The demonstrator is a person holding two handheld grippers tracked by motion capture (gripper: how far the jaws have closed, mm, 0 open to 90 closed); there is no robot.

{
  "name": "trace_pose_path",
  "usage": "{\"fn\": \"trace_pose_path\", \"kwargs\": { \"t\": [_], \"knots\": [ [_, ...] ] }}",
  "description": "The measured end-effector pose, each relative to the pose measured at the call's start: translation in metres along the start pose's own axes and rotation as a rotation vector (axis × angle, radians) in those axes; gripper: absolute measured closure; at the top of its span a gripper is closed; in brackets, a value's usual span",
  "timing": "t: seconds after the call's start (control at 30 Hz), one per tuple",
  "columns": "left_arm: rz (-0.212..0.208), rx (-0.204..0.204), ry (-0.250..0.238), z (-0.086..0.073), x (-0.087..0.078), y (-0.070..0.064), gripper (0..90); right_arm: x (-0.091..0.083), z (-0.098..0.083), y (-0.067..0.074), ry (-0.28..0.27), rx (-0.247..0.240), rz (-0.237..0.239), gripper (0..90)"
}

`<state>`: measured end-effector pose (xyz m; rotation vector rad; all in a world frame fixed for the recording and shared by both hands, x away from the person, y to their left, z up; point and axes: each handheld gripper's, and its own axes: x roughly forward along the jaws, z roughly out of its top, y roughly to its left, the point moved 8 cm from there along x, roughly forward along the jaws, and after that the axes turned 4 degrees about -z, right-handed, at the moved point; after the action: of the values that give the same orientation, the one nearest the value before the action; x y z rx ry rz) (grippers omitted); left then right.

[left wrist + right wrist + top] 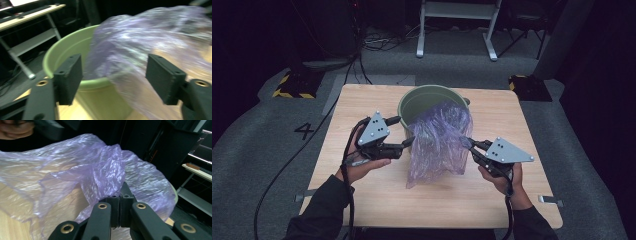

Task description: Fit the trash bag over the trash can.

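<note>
The thin purple plastic bag [439,142] hangs half in, half out of the green bucket [422,100] at the far middle of the bench [362,200]: its far part drapes over the bucket's near rim, and the rest slumps down the near side onto the wood. The right gripper [472,145] has its fingers pressed together on a fold at the bag's right edge, as the right gripper view shows, with film bunched just above the tips. The left gripper [404,131], just left of the bag, has its fingers spread, the film lying between them but untouched. With one side pinched and the other free, a pull to the right would likely drag the whole bag off the rim rather than open it. The pinch holds little film and could slip or tear. The light bucket might also tip or slide if the bag snags its rim.
</note>
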<state>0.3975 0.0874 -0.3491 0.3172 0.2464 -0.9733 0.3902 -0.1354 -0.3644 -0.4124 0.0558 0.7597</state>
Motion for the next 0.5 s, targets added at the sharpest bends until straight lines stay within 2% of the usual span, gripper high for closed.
{"fn": "trace_pose_path", "kwargs": {
  "t": [0.1, 0.13, 0.23, 0.27, 0.3, 0.37, 0.43, 0.5],
  "knots": [
    [-0.041, 0.003, -0.010, 0.000, -0.004, -0.013, 19.5, 0.001, 0.003, -0.004, 0.002, 0.004, -0.012, 89.3],
    [-0.041, 0.003, -0.010, 0.000, -0.004, -0.013, 17.9, 0.001, 0.003, -0.004, 0.002, 0.004, -0.012, 89.3],
    [-0.077, 0.022, -0.027, 0.001, -0.009, -0.031, 16.0, 0.004, 0.005, -0.007, 0.011, 0.014, -0.020, 89.3],
    [-0.077, 0.022, -0.027, 0.001, -0.009, -0.031, 15.9, 0.004, 0.005, -0.007, 0.011, 0.014, -0.020, 89.3],
    [-0.101, 0.037, -0.028, 0.001, -0.009, -0.042, 15.7, 0.006, 0.006, -0.007, 0.020, 0.012, -0.025, 89.4],
    [-0.132, 0.058, -0.026, 0.001, -0.008, -0.054, 15.7, 0.007, 0.006, -0.008, 0.029, 0.009, -0.029, 89.4],
    [-0.153, 0.068, -0.015, -0.002, -0.004, -0.064, 15.7, 0.008, 0.007, -0.009, 0.032, 0.009, -0.035, 89.4],
    [-0.145, 0.098, 0.029, -0.009, 0.003, -0.072, 15.7, 0.009, 0.008, -0.011, 0.029, 0.015, -0.036, 89.4]
  ]
}}
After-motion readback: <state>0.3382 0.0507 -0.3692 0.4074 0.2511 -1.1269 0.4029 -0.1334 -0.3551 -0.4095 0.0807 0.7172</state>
